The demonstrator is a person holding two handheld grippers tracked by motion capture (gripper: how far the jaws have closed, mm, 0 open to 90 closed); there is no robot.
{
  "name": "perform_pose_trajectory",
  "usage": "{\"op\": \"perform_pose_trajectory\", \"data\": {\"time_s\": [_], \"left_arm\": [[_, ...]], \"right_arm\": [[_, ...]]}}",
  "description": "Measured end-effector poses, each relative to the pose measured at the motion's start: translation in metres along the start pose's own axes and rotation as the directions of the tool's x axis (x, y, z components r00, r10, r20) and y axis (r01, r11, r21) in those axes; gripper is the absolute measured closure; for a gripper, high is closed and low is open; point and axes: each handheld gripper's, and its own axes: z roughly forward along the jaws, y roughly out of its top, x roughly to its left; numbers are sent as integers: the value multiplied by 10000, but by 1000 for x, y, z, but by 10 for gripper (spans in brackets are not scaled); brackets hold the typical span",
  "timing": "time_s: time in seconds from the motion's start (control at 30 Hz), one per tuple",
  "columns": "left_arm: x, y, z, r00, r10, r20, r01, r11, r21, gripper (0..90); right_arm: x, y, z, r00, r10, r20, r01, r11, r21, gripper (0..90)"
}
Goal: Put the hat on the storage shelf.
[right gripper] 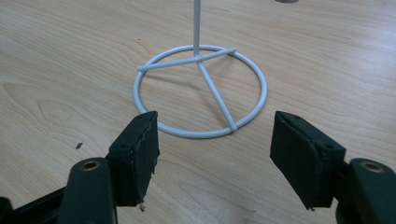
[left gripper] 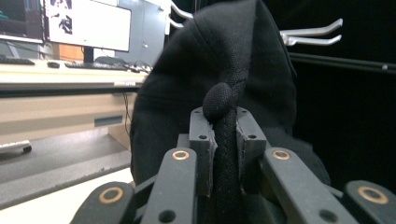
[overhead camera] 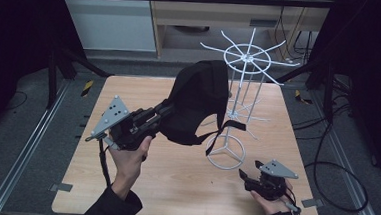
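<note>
The left gripper is closed on the black cap, its pads clamped on a seam ridge beside the crown button. The cap is held clear of the table, leaning against the upper part of the white wire rack, just below the rack's top ring of hooks. The right gripper rests low near the front right of the table, jaws wide apart and holding nothing; the rack's round base ring lies just ahead of its pads, not touched. The surface is a light wooden table. Behind it, a desk with a monitor and keyboard; cables trail on the floor at right.
</note>
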Motion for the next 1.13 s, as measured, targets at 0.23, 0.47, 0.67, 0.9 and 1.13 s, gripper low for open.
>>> {"op": "perform_pose_trajectory", "data": {"time_s": [0.23, 0.47, 0.67, 0.9, 1.13], "left_arm": [[-6, -13, 13, 9997, 144, 213, -158, 9977, 652, 750], [-8, -19, 11, 9991, 346, 229, -365, 9956, 862, 658], [-4, -24, -15, 9974, 716, 38, -716, 9904, 1181, 473], [16, -51, -51, 9953, 688, -680, -538, 9779, 2020, 384], [48, -90, -76, 9860, 153, -1659, 333, 9575, 2864, 367]], "right_arm": [[0, 0, 0, 10000, 21, -27, -21, 10000, -8, 323], [0, 0, 0, 10000, 28, -31, -28, 10000, -16, 321], [-1, 0, 0, 10000, 2, 63, -2, 10000, -36, 317], [-1, -1, 0, 9998, 93, 157, -92, 9999, -61, 286], [-2, -2, 1, 9996, 193, 224, -192, 9998, -43, 248]]}}
